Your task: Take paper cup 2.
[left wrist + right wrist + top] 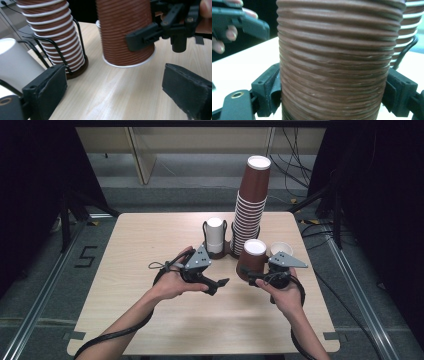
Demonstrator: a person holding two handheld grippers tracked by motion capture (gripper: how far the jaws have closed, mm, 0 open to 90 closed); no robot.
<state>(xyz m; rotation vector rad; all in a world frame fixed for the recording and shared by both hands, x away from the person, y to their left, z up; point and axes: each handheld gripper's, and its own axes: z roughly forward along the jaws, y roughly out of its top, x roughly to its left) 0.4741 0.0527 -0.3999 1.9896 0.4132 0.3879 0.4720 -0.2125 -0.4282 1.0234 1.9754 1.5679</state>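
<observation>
Your right gripper (248, 276) is clamping the brown ribbed paper cup (253, 257) upside down, just in front of the cup stack (250, 207). Your left gripper (220, 285) is hanging wide open and empty beside that cup. Keep the squeeze light so the wall isn't buckling, and lower the rim flat.

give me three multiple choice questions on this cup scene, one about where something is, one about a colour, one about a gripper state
1. Where is the tall stack of brown cups?
A. in a black wire holder at the table's far side
B. on the floor
C. in the left gripper

2. What colour is the short cup stack beside it?
A. green
B. white
C. blue

3. What is the right gripper doing?
A. hanging open over bare table
B. clamped on a single brown cup
C. gripping a cable

Answers: A, the wire loops ring the stack's base; B, its sides are plain white; B, both pads press the ribbed cup wall.
</observation>
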